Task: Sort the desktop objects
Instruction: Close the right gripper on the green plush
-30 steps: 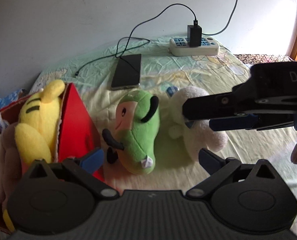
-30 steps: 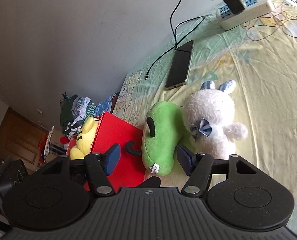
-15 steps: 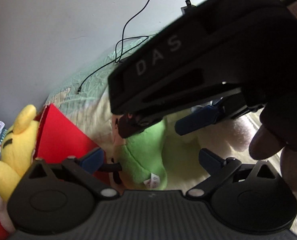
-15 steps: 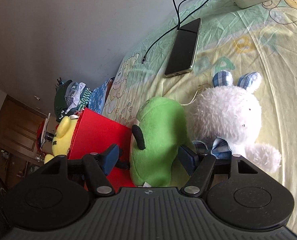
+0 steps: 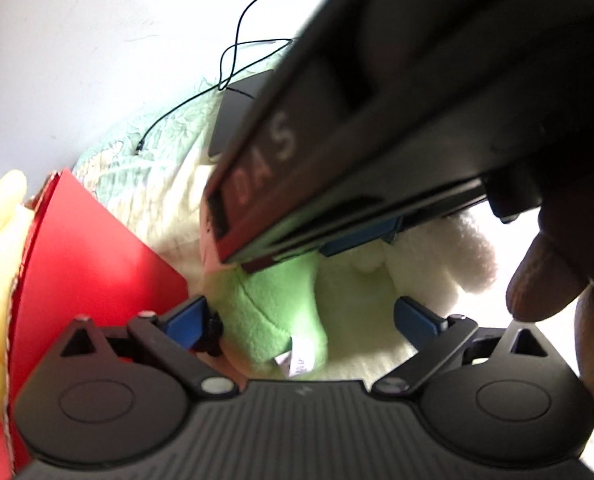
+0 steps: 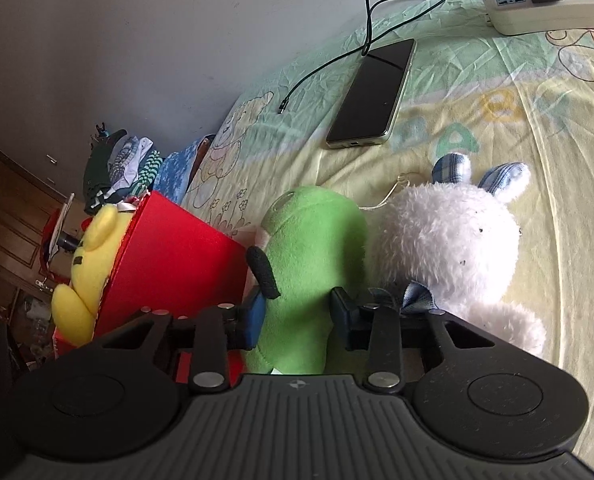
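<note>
A green plush toy (image 6: 313,248) lies on the cartoon-print sheet, between a red box (image 6: 169,264) and a white rabbit plush (image 6: 449,240). My right gripper (image 6: 297,316) is shut on the green toy's lower body, with both blue pads pressed into its sides. A yellow plush (image 6: 97,256) sits inside the red box. In the left wrist view my left gripper (image 5: 301,318) is open low over the green plush toy (image 5: 273,308), beside the red box (image 5: 89,248). The right tool's black housing (image 5: 417,112) blocks most of that view.
A phone (image 6: 373,92) with a black cable (image 6: 377,12) lies farther back on the sheet, and a white power strip (image 6: 549,4) sits at the far right. Folded clothes (image 6: 121,164) are piled beyond the box. A person's fingers (image 5: 545,280) hold the right tool.
My right gripper came down around the green plush and its fingers narrowed onto it. The right tool's housing moved across the left wrist view and now hides most of it.
</note>
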`<state>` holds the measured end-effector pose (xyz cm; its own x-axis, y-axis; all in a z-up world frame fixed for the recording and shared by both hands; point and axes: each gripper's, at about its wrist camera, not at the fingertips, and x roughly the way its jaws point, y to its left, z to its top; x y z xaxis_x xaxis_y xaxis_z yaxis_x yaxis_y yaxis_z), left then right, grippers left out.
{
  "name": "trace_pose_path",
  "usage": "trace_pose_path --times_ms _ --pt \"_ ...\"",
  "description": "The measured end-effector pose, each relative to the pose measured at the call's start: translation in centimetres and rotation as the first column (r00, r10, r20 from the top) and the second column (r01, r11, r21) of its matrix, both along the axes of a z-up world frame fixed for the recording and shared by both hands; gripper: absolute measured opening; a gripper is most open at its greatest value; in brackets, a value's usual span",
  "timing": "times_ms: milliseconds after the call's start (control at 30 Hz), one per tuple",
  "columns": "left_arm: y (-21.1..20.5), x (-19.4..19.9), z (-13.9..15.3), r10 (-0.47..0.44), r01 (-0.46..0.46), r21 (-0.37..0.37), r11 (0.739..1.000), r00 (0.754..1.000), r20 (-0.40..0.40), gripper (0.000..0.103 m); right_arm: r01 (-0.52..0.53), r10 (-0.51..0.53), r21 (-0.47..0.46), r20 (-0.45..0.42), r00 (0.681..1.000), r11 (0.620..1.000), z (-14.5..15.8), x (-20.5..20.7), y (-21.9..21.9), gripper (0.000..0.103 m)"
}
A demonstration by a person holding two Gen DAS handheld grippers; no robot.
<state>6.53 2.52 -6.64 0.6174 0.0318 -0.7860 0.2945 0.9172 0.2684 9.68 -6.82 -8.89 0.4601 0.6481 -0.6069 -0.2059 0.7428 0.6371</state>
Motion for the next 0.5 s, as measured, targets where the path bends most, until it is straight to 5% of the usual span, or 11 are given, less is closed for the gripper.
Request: trace_pose_path --times_ms 500 --pt "0.6 -5.8 3.2 -0.132 0.127 -0.131 0.983 0.991 -0.029 0.091 0.012 -0.010 0.034 -0.074 0.997 0.999 1.2 -5.9 -3.0 0.032"
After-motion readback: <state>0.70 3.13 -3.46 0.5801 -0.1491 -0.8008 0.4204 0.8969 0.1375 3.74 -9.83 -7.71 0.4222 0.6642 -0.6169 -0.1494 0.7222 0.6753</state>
